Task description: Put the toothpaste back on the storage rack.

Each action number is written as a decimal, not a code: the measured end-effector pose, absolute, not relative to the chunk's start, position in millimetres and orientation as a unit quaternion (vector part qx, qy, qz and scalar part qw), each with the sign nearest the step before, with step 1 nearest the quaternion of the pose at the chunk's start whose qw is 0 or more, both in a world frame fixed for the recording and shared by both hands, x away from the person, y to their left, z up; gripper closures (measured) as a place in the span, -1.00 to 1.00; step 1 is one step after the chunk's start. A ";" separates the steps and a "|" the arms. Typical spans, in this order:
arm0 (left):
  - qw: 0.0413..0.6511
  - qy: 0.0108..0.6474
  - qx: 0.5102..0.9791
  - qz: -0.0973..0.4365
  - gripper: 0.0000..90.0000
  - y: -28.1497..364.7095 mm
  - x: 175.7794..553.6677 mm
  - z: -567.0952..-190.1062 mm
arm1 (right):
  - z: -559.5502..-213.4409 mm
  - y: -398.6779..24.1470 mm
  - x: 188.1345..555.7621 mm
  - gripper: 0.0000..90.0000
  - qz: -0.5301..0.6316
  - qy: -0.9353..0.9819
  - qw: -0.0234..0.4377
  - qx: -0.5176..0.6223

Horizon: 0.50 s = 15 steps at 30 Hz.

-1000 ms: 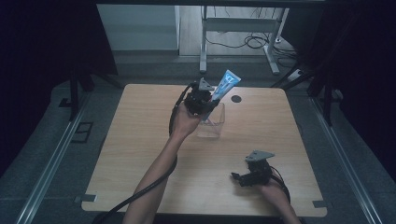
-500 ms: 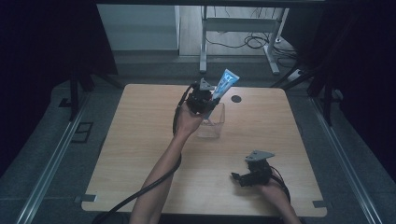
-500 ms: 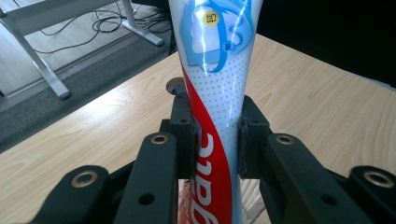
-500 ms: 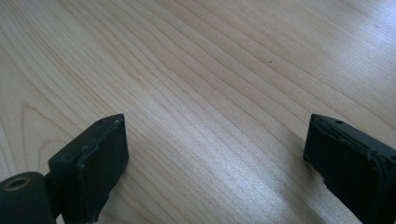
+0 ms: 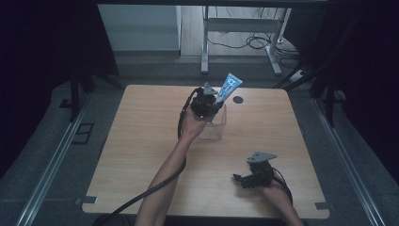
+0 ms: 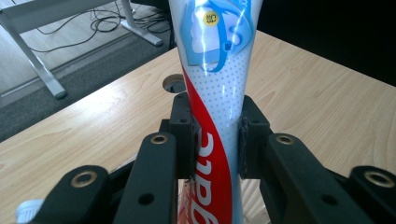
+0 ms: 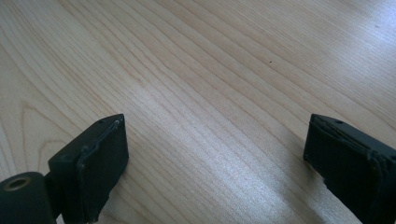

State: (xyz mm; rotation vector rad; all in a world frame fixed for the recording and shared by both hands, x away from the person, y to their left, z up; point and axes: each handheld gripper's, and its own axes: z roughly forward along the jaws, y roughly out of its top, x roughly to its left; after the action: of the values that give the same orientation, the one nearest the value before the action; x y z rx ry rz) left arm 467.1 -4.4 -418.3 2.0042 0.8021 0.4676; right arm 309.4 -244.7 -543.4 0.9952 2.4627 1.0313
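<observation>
A white, red and blue toothpaste tube stands tilted in my left gripper, whose jaws are shut on its middle. The tube's flat end points up and to the right, and its white cap peeks out low at the left of the left gripper view. The gripper hovers over a clear plastic box at the table's far middle. My right gripper rests low over the bare wood near the front right, jaws wide open with nothing between them.
The wooden table has a round cable hole just right of the box. Dark floor and a metal desk frame lie beyond the far edge. A black cable trails from the left gripper along the forearm.
My left gripper has sunk a little toward the clear box with the tube in it. The right gripper has stayed where it was.
</observation>
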 end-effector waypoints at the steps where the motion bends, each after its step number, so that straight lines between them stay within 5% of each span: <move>1: 0.450 0.324 0.810 0.189 0.61 -4.4 467.1 -418.3 | -543.4 -244.7 309.4 -0.86 0.358 0.855 0.146 0.346; 15: 0.451 0.317 0.810 0.203 0.60 -9.3 464.0 -423.4 | -543.4 -244.7 309.4 -0.86 0.358 0.855 0.146 0.346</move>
State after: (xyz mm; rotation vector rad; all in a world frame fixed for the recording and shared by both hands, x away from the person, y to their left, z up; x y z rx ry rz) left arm 464.0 -9.3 -423.4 2.0013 0.7829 0.5021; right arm 309.4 -244.7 -543.4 0.9951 2.4621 1.0312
